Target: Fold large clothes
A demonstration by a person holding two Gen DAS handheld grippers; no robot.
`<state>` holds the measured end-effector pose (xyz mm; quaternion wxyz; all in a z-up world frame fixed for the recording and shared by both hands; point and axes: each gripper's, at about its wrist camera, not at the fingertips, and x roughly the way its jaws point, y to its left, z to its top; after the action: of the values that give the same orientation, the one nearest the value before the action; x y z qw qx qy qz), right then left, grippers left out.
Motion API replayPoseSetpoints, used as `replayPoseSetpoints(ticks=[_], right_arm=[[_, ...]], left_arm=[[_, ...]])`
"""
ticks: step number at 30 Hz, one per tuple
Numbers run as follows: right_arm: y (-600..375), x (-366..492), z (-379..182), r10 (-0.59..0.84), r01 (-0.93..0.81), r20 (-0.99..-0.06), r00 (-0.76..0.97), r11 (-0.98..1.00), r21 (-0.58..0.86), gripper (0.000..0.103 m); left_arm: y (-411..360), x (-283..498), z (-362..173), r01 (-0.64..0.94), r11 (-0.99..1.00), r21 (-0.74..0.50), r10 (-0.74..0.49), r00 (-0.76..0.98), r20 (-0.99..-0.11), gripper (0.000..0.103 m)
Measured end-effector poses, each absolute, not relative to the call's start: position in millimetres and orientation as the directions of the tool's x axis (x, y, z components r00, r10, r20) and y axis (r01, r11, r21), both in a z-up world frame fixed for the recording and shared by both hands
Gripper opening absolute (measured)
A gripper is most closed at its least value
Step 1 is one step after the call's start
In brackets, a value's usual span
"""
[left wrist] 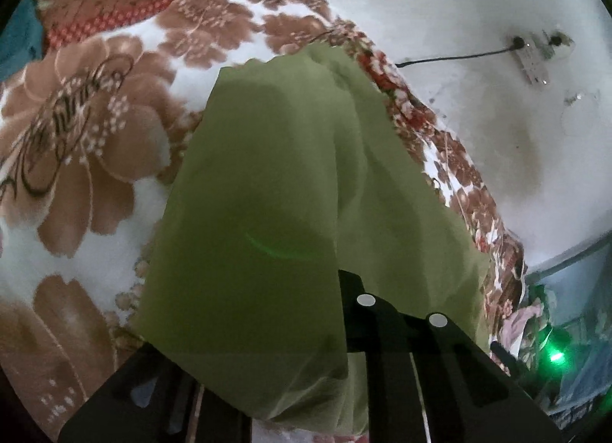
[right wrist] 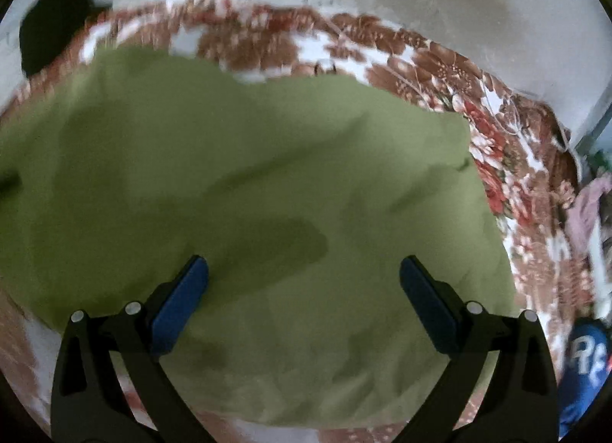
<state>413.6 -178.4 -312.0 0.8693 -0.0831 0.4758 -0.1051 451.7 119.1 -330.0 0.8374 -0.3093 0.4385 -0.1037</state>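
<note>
While draped, green garment (left wrist: 267, 194), right hand-held gripper (right wrist: 304, 282) — agape

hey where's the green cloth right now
The green cloth lies spread on the floral blanket beneath the open right gripper, while the left gripper lifts one edge.

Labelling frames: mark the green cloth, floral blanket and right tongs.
green cloth (right wrist: 267, 175): right wrist view, middle of the spread fabric.
floral blanket (left wrist: 76, 129): left wrist view, big brown flower print.
right tongs (right wrist: 304, 271): right wrist view, midway between blue-padded fingertips, open.
</note>
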Motion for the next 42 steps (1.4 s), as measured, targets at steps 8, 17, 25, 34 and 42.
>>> replayPoseSetpoints(ticks=[8, 17, 25, 34, 42], right_arm=[[-170, 424, -345, -0.311, 0.043, -0.813, 0.492, 0.942, -0.334, 0.098], [-206, 397, -295, -0.344, 0.109, -0.746, 0.570, 0.932, -0.346, 0.098], [-190, 408, -341, -0.374, -0.024, -0.757, 0.536, 0.890, -0.456, 0.098], [-303, 340, -303, -0.512, 0.201, -0.707, 0.487, 0.854, -0.480, 0.098], [-324, 332, -341, -0.423, 0.127, -0.799, 0.427, 0.903, -0.410, 0.098]], left_arm=[[88, 450, -285, 0.021, 0.864, -0.502, -0.407, 0.617, -0.674, 0.012], [41, 447, -227, 0.126, 0.906, -0.404, -0.383, 0.653, -0.654, 0.012], [-38, 436, -178, 0.290, 0.937, -0.193, -0.344, 0.677, -0.651, 0.011], [-145, 419, -138, 0.444, 0.895, 0.037, -0.323, 0.703, -0.634, 0.011], [-277, 392, -159, 0.567, 0.767, 0.300, -0.293, 0.726, -0.622, 0.011]])
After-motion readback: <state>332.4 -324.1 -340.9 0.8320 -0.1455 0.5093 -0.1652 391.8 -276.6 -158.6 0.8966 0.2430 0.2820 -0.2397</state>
